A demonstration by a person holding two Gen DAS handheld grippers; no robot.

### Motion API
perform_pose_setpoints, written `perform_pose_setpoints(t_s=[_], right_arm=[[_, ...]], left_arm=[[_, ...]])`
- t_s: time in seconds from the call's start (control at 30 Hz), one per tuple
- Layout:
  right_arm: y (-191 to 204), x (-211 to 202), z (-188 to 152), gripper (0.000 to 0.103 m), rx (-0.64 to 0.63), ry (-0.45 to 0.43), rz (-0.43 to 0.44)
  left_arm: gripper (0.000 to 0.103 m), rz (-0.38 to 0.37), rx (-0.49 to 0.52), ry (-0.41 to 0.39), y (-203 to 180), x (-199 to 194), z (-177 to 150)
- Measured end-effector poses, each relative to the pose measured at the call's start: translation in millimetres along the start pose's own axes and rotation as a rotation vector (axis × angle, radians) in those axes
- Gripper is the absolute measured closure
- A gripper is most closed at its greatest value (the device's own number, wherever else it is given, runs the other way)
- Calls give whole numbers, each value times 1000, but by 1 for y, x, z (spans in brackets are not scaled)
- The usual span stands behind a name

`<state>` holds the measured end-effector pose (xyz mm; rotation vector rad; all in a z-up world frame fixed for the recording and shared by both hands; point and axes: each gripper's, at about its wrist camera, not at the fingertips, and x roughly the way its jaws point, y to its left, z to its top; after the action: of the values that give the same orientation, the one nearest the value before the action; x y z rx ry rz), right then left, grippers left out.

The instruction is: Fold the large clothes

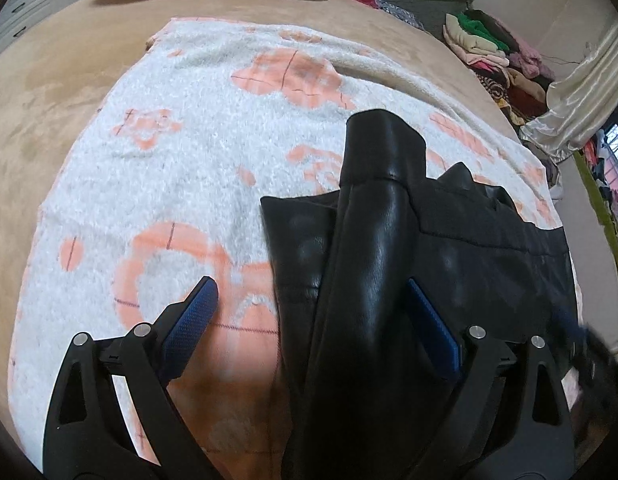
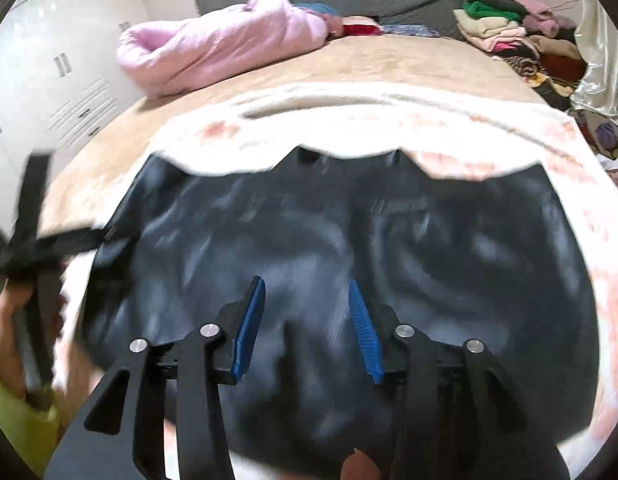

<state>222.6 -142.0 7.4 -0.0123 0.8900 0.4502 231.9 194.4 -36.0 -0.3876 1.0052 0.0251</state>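
A black, glossy leather jacket [image 1: 373,264] lies on a white blanket [image 1: 181,160] with orange flowers, spread over a tan bed [image 1: 49,92]. In the left wrist view one sleeve [image 1: 383,152] runs away from the camera over the jacket body, its cuff resting on the blanket. The left gripper [image 1: 313,296] has its blue pads wide apart — one over the blanket, one over the jacket — with the sleeve running between them, nothing pinched.

In the right wrist view, blurred, the jacket [image 2: 329,240] fills the near middle, its far edge jagged against the blanket [image 2: 389,120]. The right gripper [image 2: 307,292] hangs over it, pads apart and holding nothing.

Bare blanket lies to the left and far side; a pink bundle [image 2: 213,52] and a clothes pile [image 2: 509,36] sit at the bed's far edge.
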Motion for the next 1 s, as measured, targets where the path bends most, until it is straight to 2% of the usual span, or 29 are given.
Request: perform_pose_setpoints(t_s=[0.13,0.2,0.27,0.4,0.5,0.57,0.63,0.67,0.73,0.83,1.0], right_arm=[[-6,34,25,65,9,38,-30],[-9,59,23,65,7,111,-68],[-15,75,18,64,39,149,-61],[-14,70,18,59,19,114,-38],[-3,46,11,52,-44,56,-4],[11,27,2,40,-101,2,13],[35,8,-11,20,-206,-68,29],[46,0,-20,15,-258,-91,35],[79,-14,-43,13,-385,-130,73],[114,-21,-70,9,-518,-134,105],[170,-7,-106,9,-783,-142,5]], left_arm=[[17,0,5,3,1,1,2],[17,-3,7,2,2,1,2],[17,-4,5,1,4,2,4],[15,7,8,5,5,3,4],[12,7,-2,12,8,5,4],[12,1,-6,14,9,6,5],[10,1,-7,18,11,7,5],[9,3,-6,21,11,9,6],[8,1,-3,39,13,13,9],[8,-23,-15,61,17,17,13],[8,-72,-52,86,24,21,13]])
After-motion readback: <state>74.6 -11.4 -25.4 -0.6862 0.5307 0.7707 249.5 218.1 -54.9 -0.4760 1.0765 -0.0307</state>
